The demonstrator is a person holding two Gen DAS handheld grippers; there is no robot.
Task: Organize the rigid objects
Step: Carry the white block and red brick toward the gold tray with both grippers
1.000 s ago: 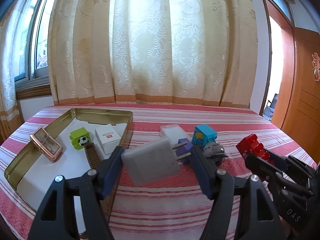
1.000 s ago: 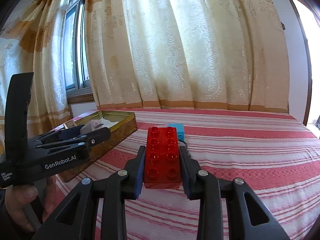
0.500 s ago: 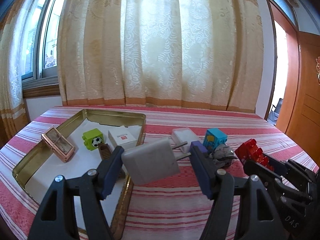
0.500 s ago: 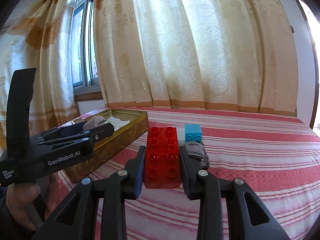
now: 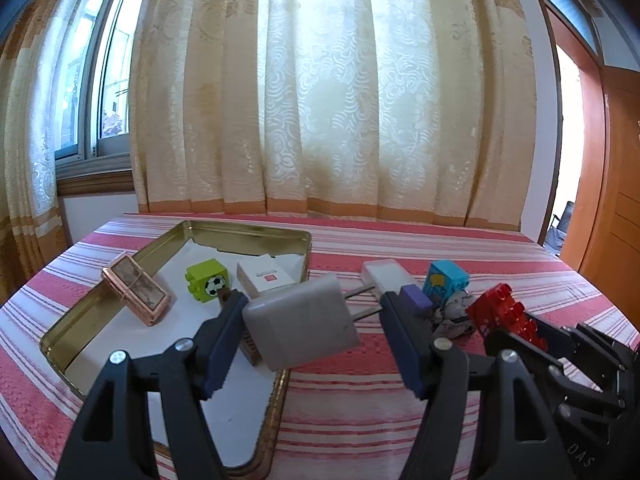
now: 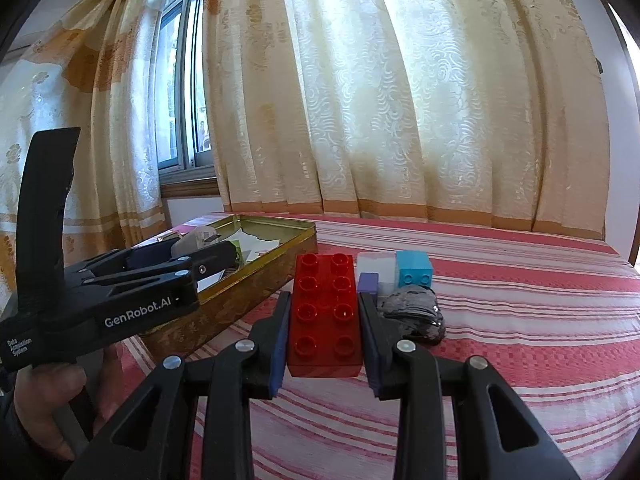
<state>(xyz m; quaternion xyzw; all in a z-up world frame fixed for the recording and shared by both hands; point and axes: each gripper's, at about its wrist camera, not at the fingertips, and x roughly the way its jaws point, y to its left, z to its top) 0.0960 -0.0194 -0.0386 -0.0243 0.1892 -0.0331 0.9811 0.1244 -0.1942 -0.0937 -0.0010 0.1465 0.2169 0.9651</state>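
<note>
My left gripper [image 5: 313, 301] is shut on a white plug charger [image 5: 300, 328], its prongs against the right finger. It hangs over the near right rim of the gold tin tray [image 5: 248, 234]. The tray holds a green football cube [image 5: 208, 280], a white box [image 5: 264, 278] and a copper case [image 5: 136, 296]. My right gripper [image 6: 325, 300] is shut on a red studded brick [image 6: 325, 312], held above the striped cloth just right of the tray [image 6: 256, 276]. That brick [image 5: 504, 312] also shows at the right of the left wrist view.
On the cloth beyond the brick lie a white block [image 6: 374, 264], a blue cube [image 6: 414, 272], a purple piece [image 6: 368, 282] and a grey crumpled lump [image 6: 412, 312]. A person's hand [image 6: 44, 400] grips the left tool. Curtains hang behind the table; a wooden door [image 5: 612, 200] stands at the right.
Both views have swung slightly left, toward the tray; the blue cube and the grey lump have come out from behind the red brick. Both grips are unchanged.
</note>
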